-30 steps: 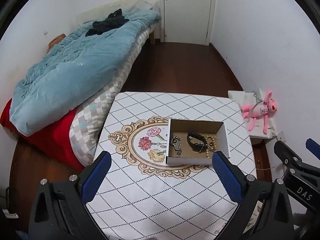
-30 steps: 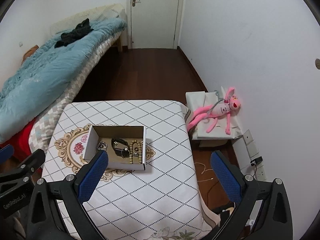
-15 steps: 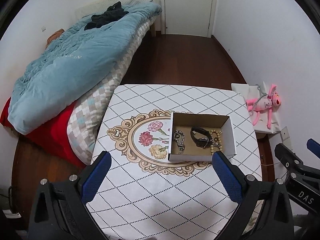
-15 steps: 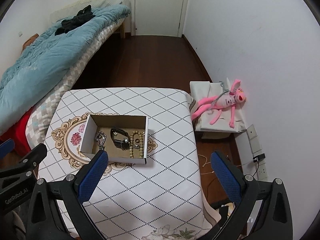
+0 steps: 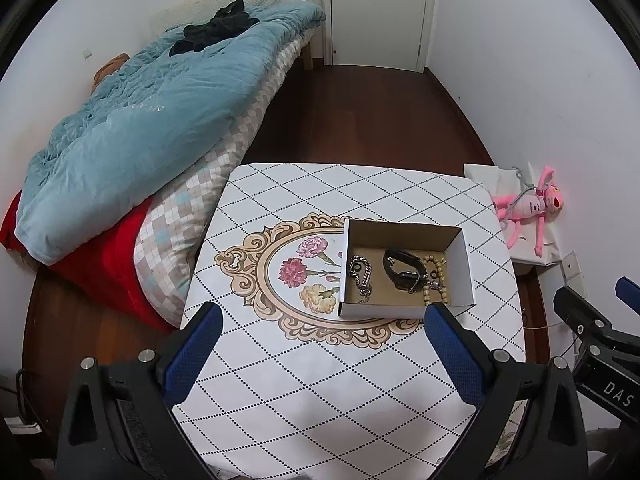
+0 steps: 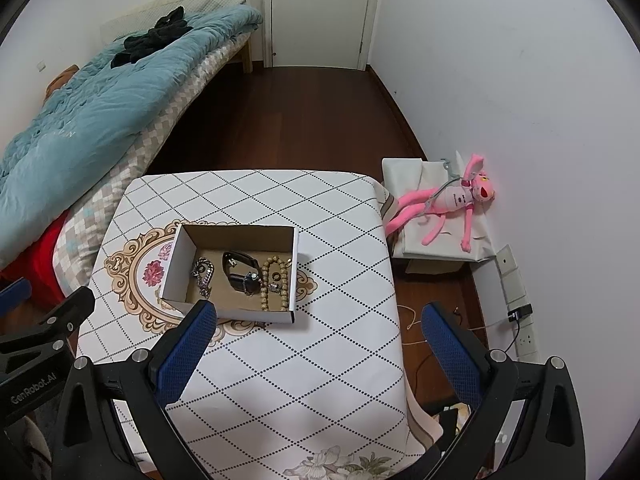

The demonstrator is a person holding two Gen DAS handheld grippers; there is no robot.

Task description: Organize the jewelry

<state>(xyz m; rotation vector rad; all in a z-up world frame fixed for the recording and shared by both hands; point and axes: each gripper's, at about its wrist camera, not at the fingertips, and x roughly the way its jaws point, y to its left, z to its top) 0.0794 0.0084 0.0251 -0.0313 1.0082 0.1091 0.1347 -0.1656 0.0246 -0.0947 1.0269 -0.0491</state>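
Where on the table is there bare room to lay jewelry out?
Free: the tablecloth between the box and the near edge, and the strip behind the box. Crowded: inside the box, with chain, watch and beads.

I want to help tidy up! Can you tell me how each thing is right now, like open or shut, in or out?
box: open, no lid, on the table.
chain bracelet: lying in the box.
watch: in the box, strap curled.
bead bracelet: in the box.
door: shut.
left gripper: open, empty.
right gripper: open, empty.
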